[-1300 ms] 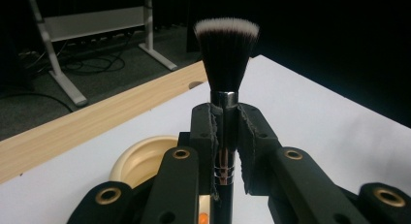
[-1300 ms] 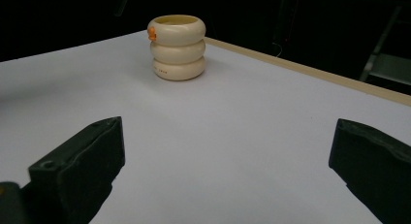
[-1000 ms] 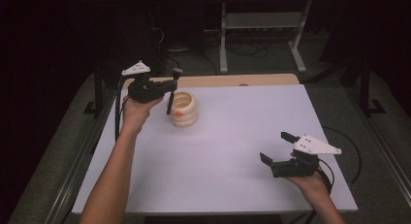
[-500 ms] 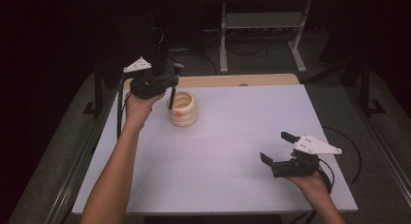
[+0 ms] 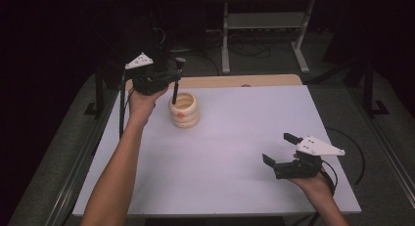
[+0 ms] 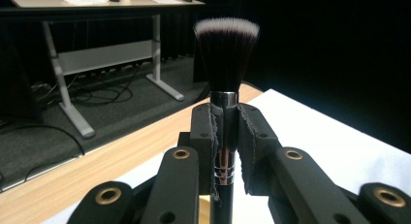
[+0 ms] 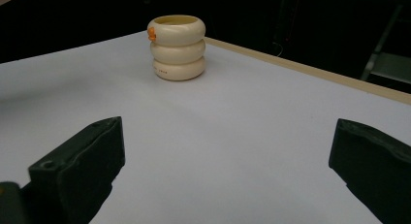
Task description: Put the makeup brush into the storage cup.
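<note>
Black brush (image 6: pixel 226 95) handle's lower end behind left gripper (image 6: pixel 226 136) jaws.

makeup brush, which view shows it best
The left gripper view: the makeup brush stands upright and close, white-tipped bristles up, its metal collar clamped between the left gripper pads. The high view shows it small and dark, its lower end over the cream holder. The right gripper view gives the holder alone.
</note>
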{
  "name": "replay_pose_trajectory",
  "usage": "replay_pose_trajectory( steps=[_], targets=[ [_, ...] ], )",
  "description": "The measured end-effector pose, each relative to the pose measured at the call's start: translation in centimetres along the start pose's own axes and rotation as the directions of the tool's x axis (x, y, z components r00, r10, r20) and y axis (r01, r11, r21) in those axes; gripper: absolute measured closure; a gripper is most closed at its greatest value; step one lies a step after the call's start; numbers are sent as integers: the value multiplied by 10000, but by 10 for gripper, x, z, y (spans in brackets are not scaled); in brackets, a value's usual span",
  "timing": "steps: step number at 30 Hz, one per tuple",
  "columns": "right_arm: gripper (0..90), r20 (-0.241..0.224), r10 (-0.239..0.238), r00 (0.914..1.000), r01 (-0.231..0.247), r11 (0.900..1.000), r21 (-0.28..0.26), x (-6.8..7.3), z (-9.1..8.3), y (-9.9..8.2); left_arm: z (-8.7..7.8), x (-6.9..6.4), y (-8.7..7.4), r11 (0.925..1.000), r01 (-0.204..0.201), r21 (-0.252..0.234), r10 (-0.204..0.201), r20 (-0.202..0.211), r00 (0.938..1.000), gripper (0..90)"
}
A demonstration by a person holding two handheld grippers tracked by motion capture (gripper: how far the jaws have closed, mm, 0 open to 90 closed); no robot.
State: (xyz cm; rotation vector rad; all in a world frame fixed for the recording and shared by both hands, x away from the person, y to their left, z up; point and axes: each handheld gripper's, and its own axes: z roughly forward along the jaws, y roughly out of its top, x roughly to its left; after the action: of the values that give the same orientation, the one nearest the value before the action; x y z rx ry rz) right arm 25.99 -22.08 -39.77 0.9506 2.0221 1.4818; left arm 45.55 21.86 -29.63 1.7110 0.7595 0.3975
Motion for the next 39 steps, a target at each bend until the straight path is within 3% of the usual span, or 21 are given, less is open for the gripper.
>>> replay_pose_trajectory(
  steps=[16,39],
  targets=[
    [0,-3,24,10000,-24,10000,-39,0,-1,0,11,2,-4,9994,-209,-265,205,-154,9997,777],
    [0,-23,-8,10000,8,10000,-64,1,-2,1,27,8,-17,9996,-215,167,220,-289,9993,776]
  ],
)
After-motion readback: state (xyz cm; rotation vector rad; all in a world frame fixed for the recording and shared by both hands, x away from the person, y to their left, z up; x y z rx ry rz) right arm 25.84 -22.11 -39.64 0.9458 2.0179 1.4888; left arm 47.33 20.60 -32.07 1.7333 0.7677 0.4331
